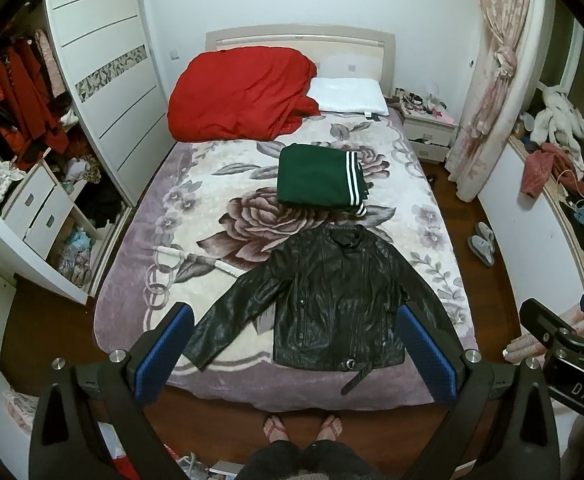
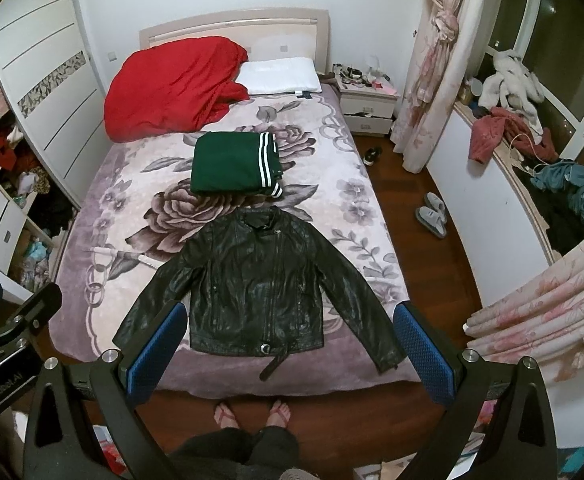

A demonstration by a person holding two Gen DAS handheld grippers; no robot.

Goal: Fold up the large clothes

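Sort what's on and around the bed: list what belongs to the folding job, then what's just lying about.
Belongs to the job:
black leather jacket, spread flat, unfolded
green garment, already folded
left gripper, open
right gripper, open

Just lying about:
red duvet
white pillow
grey slippers
clothes on the window ledge

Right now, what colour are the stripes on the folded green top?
White stripes on the folded green top, clearest in the right wrist view.

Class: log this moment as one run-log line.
stage: pre-fold | black leather jacket: flat, sleeves spread | green garment: folded behind it | left tool: open, empty | right tool: open, empty
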